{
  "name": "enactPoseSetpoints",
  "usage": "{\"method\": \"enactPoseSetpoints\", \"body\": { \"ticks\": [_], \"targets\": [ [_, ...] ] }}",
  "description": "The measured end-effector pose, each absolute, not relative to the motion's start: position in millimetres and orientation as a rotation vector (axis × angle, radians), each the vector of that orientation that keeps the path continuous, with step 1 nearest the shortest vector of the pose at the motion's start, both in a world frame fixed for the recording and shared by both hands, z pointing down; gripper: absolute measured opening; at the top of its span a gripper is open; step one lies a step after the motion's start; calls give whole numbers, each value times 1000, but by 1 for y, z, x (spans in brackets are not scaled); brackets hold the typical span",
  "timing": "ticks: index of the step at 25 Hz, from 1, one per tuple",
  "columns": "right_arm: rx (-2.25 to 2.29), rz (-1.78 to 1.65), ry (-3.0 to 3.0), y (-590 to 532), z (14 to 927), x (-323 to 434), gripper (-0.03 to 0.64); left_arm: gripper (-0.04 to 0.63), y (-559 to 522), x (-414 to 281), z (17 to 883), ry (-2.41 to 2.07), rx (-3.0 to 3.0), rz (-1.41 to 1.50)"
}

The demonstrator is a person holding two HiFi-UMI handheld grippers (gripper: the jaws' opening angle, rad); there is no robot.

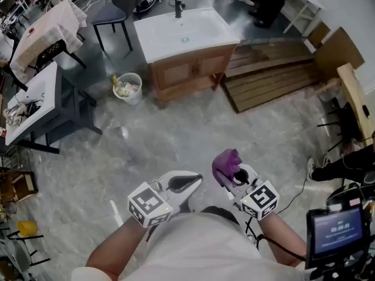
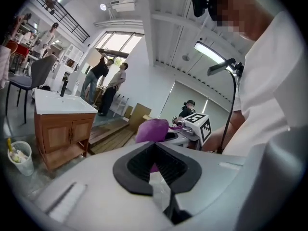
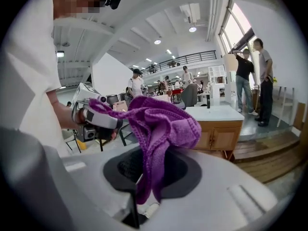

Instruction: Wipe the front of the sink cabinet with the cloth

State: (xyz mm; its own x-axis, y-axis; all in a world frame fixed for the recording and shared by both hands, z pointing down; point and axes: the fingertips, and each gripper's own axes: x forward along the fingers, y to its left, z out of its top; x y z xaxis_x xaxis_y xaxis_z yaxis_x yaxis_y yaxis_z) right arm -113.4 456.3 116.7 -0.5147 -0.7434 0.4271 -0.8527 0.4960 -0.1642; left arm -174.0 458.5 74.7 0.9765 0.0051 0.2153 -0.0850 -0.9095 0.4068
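The sink cabinet [image 1: 190,69] is a wooden two-door unit with a white basin and a black tap, standing far ahead across the grey floor. It also shows in the left gripper view [image 2: 62,134] and the right gripper view [image 3: 221,134]. My right gripper [image 1: 234,177] is held close to my body, shut on a crumpled purple cloth [image 1: 226,164]. The cloth [image 3: 159,129] bunches up above the jaws and hangs down between them. My left gripper [image 1: 188,184] is beside it at the same height, shut with nothing in it [image 2: 156,165]. The cloth [image 2: 151,130] shows just beyond its tips.
A white bin [image 1: 128,88] with rubbish stands left of the cabinet. Wooden pallets [image 1: 275,75] lie to its right. A dark chair [image 1: 114,7] and a white table [image 1: 35,101] are at the left. Two people [image 2: 103,85] stand behind the sink. A small screen [image 1: 335,230] is at my right.
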Motion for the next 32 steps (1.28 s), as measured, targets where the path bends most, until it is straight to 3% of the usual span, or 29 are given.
{"method": "enactPoseSetpoints", "body": {
  "ticks": [16,32],
  "targets": [
    [922,429,-2564,161,237,-159,75,5,242,-184,164,-393,2576,237],
    [582,376,-2642,-85,426,-152,75,5,67,-63,261,-574,2448,109]
  ]
}}
